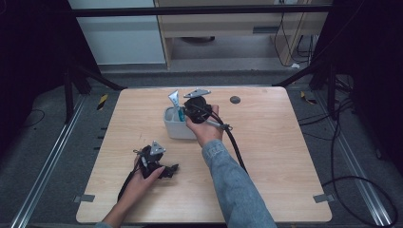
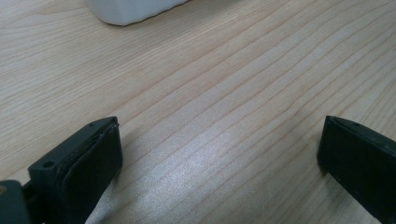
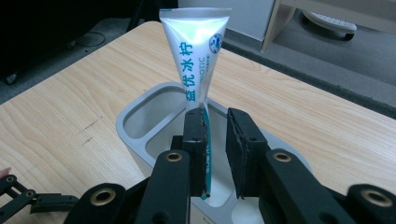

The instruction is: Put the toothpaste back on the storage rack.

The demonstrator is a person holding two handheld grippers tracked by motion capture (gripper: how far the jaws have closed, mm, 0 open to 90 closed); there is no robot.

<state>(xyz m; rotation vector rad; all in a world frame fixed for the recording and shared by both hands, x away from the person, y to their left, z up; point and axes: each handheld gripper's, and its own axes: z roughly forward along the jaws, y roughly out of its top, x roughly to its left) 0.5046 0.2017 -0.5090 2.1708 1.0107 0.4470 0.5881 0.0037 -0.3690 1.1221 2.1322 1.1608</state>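
Observation:
A white toothpaste tube with blue print stands upright in a white holder cup, crimped end up. My right gripper reaches over the cup with its jaws a narrow gap apart. The tube's lower part lies against the left pad, and a slit shows between the tube and the other pad. In the high view the tube and cup sit mid-table with the right gripper just beside them. My left gripper rests low near the front left, jaws wide apart over bare wood.
The cup's corner shows ahead of the left gripper. A small dark disc lies at the table's far side. The right gripper's black cable trails toward the front. The wooden table is bordered by metal rails and dark floor.

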